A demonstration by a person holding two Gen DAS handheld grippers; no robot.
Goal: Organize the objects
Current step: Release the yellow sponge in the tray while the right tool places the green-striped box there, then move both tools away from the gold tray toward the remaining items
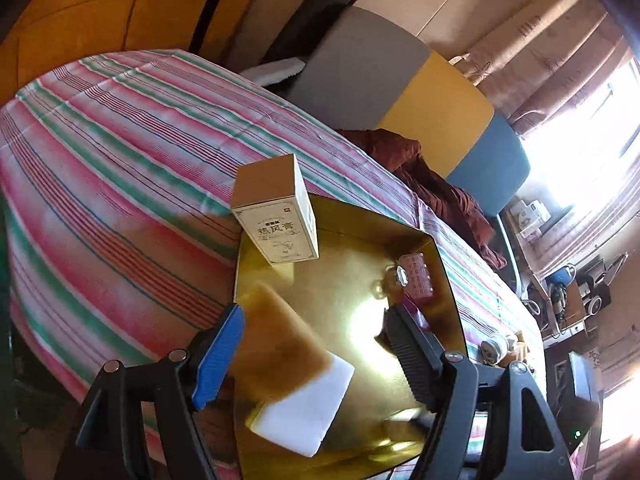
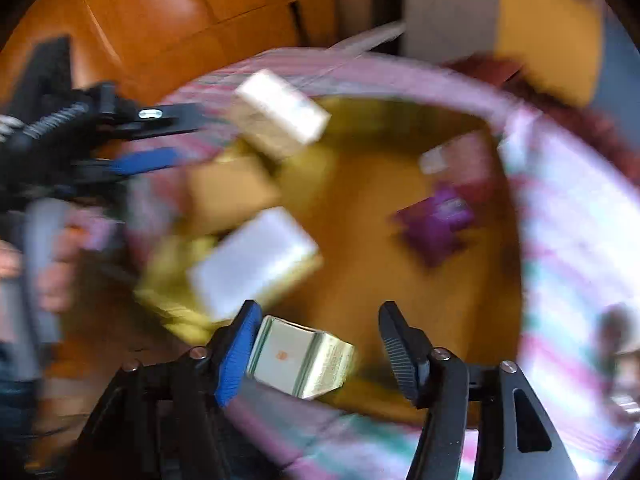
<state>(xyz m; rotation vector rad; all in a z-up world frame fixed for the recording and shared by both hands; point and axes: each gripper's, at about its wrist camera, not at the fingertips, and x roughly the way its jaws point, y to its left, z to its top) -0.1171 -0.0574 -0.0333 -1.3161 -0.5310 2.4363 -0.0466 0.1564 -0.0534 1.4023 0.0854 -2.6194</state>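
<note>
A shiny gold tray (image 1: 448,280) lies on the striped bedspread. In it, a tan carton with Chinese print (image 1: 280,216) stands at the far corner, a white block (image 1: 308,412) lies near the front, and a small pink container (image 1: 418,276) sits by the right wall. My left gripper (image 1: 312,344) is open above the white block, touching nothing. The right wrist view is blurred by motion. There my right gripper (image 2: 316,344) is open; a small gold box (image 2: 304,360) sits between the fingers against the blue pad (image 2: 236,352), loose. The tray (image 2: 492,280), white block (image 2: 252,260), carton (image 2: 284,112) and a purple packet (image 2: 436,220) show too.
The striped bedspread (image 1: 120,160) spreads left of the tray. A dark red cloth (image 1: 440,188) lies by grey, yellow and blue cushions (image 1: 436,116). Wooden cabinets (image 1: 100,8) stand behind. Cluttered shelves (image 1: 568,292) are at right. The left gripper (image 2: 160,140) shows in the right view.
</note>
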